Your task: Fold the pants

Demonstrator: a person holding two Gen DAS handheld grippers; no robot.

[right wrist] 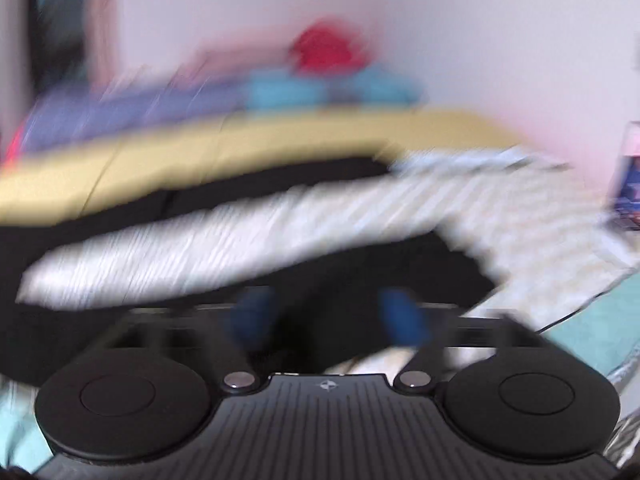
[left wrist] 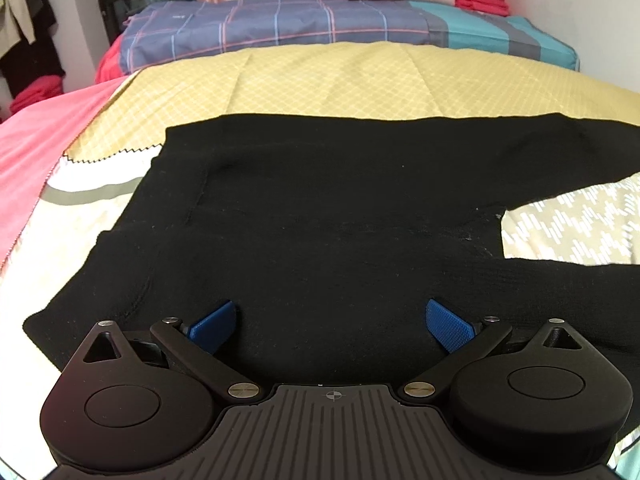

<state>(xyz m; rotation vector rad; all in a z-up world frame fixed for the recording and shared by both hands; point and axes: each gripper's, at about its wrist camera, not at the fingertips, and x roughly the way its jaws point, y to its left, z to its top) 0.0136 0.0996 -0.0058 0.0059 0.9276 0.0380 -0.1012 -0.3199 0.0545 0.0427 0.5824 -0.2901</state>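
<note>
Bed (left wrist: 360, 80) carries black pants (left wrist: 320, 220) flat, legs running rightward. Left tongs (left wrist: 332, 326) gape wide over the waist end; right tongs (right wrist: 328, 320) blurred, seemingly apart, above a leg.

The whole right wrist view was smeared by motion blur. In it the right hand-held gripper (right wrist: 328, 316) showed only as two vague blue pads (right wrist: 404, 320), so whether they gripped the black pants (right wrist: 360, 276) between them could not be told. The far stack of bedding (right wrist: 332, 52) was a red and teal smudge. In the left wrist view both legs of the pants (left wrist: 320, 220) ran off the right edge, their cuffs unseen, and the left hand-held gripper (left wrist: 332, 320) body hid the near hem
</note>
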